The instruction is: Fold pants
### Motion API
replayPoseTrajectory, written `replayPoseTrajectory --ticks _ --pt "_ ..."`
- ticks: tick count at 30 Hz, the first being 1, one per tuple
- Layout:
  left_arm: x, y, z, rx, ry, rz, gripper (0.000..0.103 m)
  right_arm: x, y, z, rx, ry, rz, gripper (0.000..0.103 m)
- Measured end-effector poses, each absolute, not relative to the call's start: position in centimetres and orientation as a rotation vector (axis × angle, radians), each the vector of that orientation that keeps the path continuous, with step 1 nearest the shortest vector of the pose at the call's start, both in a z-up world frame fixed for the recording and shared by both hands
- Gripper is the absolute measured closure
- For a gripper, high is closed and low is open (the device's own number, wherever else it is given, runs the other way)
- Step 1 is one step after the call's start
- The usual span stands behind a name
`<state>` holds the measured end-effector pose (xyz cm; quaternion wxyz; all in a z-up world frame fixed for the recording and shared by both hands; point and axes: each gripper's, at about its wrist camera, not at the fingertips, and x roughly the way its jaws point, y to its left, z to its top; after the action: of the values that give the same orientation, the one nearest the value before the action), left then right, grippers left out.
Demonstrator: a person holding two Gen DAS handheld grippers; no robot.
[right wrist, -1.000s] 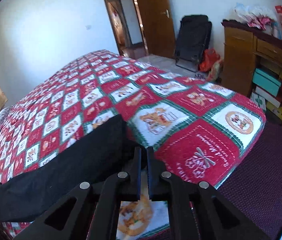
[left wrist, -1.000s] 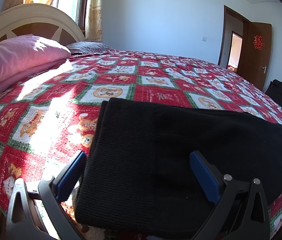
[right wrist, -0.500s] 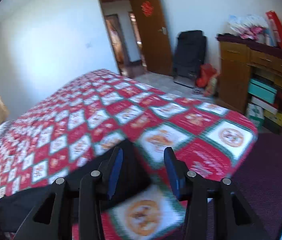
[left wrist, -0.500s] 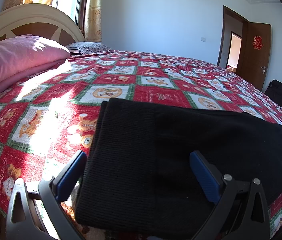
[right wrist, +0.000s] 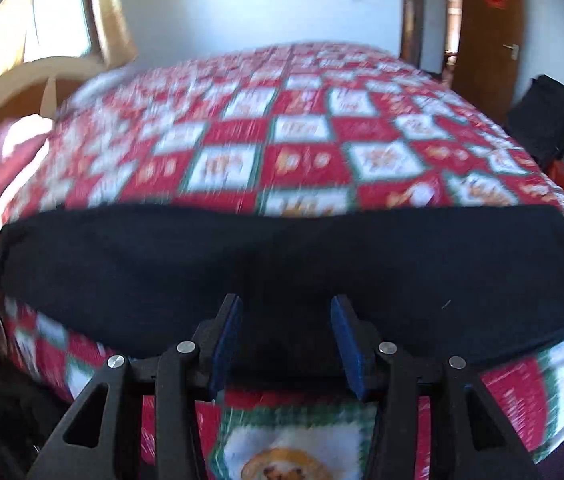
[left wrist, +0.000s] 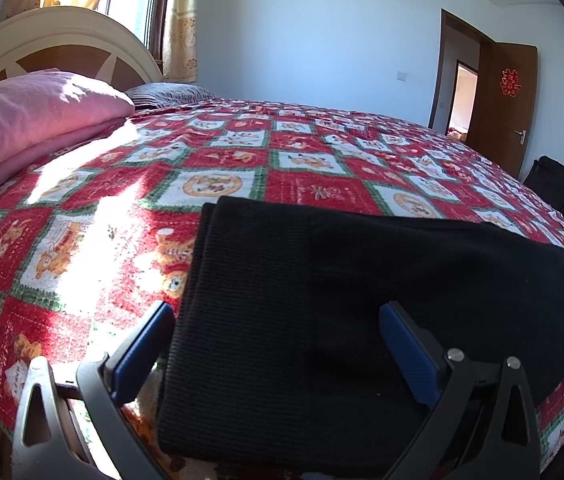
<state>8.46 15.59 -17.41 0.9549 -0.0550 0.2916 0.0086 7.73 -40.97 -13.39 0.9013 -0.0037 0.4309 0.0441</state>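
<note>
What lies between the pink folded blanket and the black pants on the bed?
Only sunlit red patterned bedspread lies between the pink blanket and the black pants, shown in the left wrist view.

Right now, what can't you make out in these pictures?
- Quilt pattern, right wrist view: motion blur.
- Pants right end, left wrist view: cut off by the frame edge.
- Pants' near edge, both views: hidden behind the left gripper and right gripper.
</note>
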Motion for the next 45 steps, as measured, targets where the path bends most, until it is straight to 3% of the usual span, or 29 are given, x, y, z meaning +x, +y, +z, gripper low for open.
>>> replayPoseTrajectory --ticks 6,12,21,33,40,45 --pt "8.4 15.6 -17.4 -0.11 0.589 0.013 0.0 6.2 -39.2 -14.0 -0.185 0.969 0.056 0.054" --pt "8.5 15.6 -17.4 -0.109 0.593 0.019 0.0 6.1 -34.0 -11.4 -0.185 0.825 0.177 0.054" --pt "8.5 15.5 -17.4 -0.108 0.601 0.028 0.0 7.3 -24.2 -17.0 -0.216 0.907 0.337 0.053" --pt "8.3 15.7 -16.9 -0.122 0.647 0.043 0.0 5.7 -22.2 -17.3 -0.412 0.965 0.331 0.047" --pt "7.0 15.2 -13.9 -0.158 0.574 0.055 0.0 8.9 -21.2 -12.2 -0.126 0.914 0.499 0.048" --pt "7.1 11.7 -14.3 -0.086 0.592 -0.034 0.0 15.6 -17.9 -11.9 0.107 0.939 0.559 0.048"
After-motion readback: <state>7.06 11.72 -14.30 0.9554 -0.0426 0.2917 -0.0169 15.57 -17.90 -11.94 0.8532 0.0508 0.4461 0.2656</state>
